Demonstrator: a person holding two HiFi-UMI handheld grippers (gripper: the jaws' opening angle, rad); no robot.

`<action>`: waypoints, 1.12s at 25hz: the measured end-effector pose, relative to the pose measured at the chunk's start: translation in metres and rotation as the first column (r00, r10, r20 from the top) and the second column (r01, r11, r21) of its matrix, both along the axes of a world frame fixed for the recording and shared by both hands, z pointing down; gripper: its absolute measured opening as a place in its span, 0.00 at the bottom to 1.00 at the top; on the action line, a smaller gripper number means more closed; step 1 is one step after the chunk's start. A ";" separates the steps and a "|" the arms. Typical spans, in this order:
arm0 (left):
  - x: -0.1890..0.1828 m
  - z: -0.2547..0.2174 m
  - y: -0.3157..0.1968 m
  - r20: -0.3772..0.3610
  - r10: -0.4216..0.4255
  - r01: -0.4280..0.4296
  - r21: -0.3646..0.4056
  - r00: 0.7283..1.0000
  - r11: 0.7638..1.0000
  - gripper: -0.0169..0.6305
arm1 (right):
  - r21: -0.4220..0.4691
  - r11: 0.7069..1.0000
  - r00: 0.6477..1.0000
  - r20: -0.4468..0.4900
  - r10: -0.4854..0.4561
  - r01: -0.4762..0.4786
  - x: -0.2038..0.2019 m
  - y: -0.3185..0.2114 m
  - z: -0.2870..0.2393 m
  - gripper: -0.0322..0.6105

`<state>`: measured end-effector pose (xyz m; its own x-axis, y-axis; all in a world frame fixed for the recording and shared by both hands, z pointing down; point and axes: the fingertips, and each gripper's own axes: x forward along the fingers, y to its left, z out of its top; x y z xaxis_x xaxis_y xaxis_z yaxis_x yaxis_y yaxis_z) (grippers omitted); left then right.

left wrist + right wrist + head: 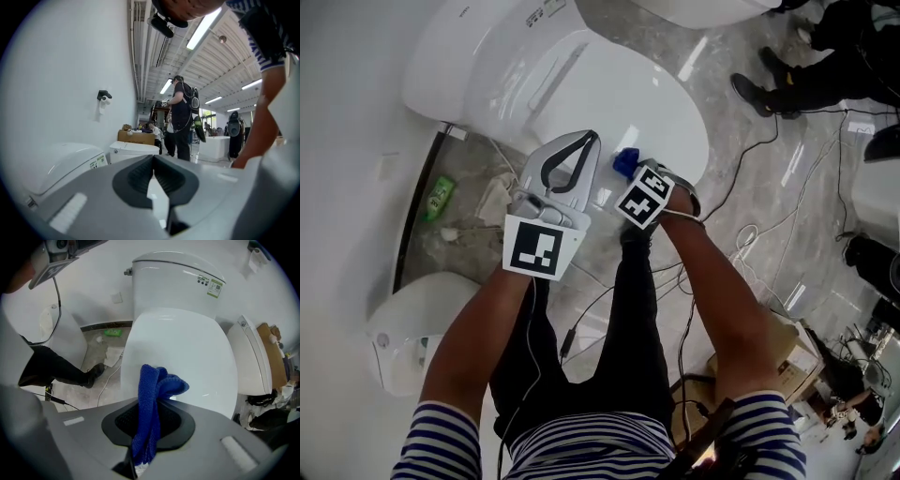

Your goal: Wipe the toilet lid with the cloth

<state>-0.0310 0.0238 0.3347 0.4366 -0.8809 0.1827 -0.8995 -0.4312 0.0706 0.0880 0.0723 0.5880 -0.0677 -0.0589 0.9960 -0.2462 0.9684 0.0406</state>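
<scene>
Right gripper (149,420) jaws pinch the blue knitted cloth (157,385) over the glossy white toilet lid (187,348) at twelve o'clock (contact unclear). The left gripper (153,161), at nine o'clock, has its jaws together, empty.

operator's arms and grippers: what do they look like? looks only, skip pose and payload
The left gripper and right gripper are light grey moulded shells with black ribbed pads lining the jaws. Each carries a cube with black-and-white square markers. A thin dark cable trails from the left gripper. Sleeves are striped navy and white.
</scene>
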 end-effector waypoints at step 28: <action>0.008 -0.030 -0.001 -0.005 0.060 -0.060 0.041 0.998 0.997 0.03 | 0.003 0.999 0.999 -0.023 -0.033 0.034 0.011 0.012 -0.030 0.14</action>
